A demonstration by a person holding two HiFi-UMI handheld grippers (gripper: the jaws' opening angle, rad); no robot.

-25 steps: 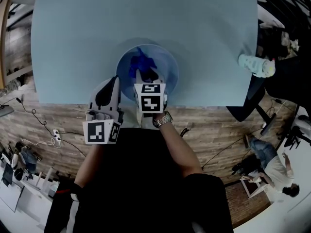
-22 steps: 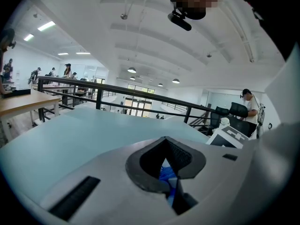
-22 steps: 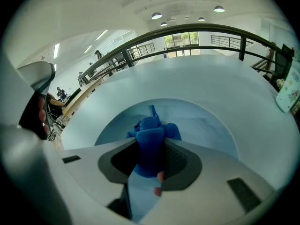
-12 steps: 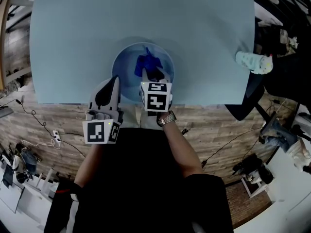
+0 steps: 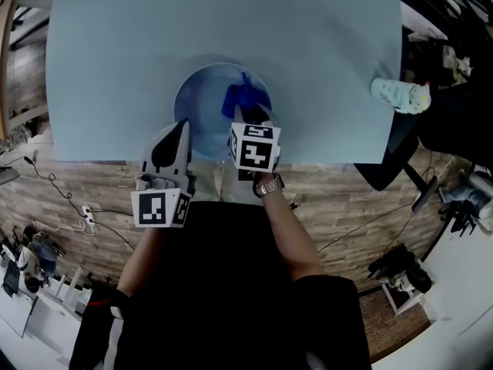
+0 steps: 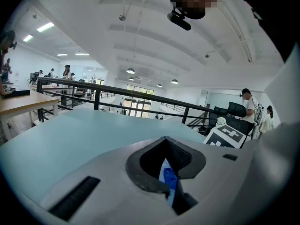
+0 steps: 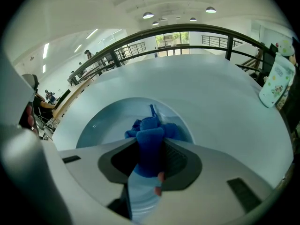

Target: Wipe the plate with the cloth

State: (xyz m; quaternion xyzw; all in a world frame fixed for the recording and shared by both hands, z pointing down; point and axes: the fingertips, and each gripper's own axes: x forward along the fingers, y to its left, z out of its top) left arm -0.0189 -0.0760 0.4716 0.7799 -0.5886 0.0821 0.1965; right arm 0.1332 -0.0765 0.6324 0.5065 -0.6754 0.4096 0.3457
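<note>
Table [image 5: 231, 21]: pale blue, fills the upper half of the head view; carries the plate near its front edge and a pack at its right edge.
Floor [image 5: 77, 183]: wood planks, shows below the table's front edge.
Plate [image 5: 196, 99]: round, light blue, sits at the middle of the table's near edge, just ahead of both grippers; seen also in the right gripper view [image 7: 108, 121].
Left gripper [image 5: 182, 126]: reaches the plate's near-left rim; jaws drawn narrow, with a pale sliver of plate and a bit of blue showing in the slot between the pads [image 6: 166, 172].
Right gripper [image 5: 253, 116]: hangs over the plate's right half, marker cube toward the person; jaws closed on the cloth, which bulges out between the pads [image 7: 150, 156].
Pack [image 5: 397, 95]: white with a printed pattern, lies at the table's right edge, well apart from the plate.
Cloth [image 5: 243, 97]: deep blue, bunched, rests on the plate's right inner side while pinched by the right gripper [image 7: 150, 135].
Watch [image 5: 268, 185]: metal, sits on the right wrist behind the cube.
</note>
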